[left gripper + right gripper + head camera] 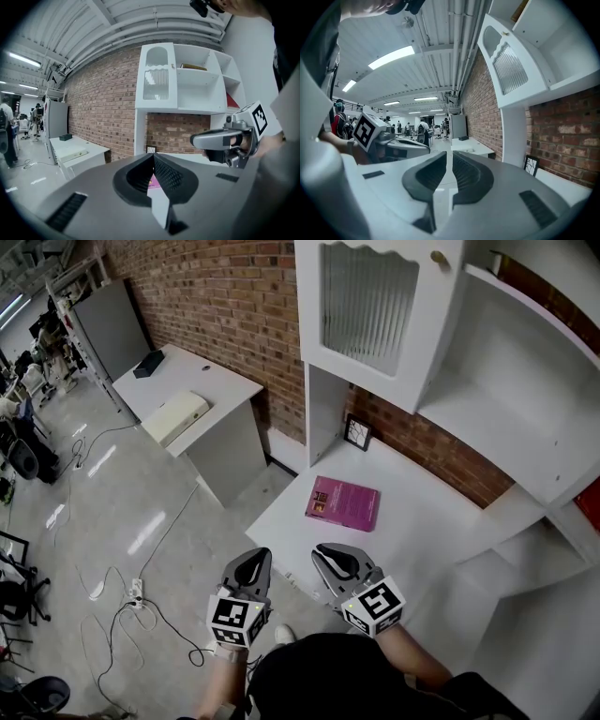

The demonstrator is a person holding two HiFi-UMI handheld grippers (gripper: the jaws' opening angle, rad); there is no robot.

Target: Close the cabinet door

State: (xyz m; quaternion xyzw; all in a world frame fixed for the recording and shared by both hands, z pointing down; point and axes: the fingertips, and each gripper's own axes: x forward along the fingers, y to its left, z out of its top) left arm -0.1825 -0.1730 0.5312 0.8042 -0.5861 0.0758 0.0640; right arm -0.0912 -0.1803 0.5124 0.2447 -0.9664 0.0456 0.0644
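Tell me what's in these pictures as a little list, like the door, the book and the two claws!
Cabinet door: white, ribbed glass pane, gold knob, standing open
Book: pink, lying flat on the white desk
Picture frame: small, black, at the back of the desk against the brick wall
Left claw: shut, empty, low by the desk's front edge
Right claw: shut, empty, beside the left claw
Closing the door: not done yet, neither claw touches it
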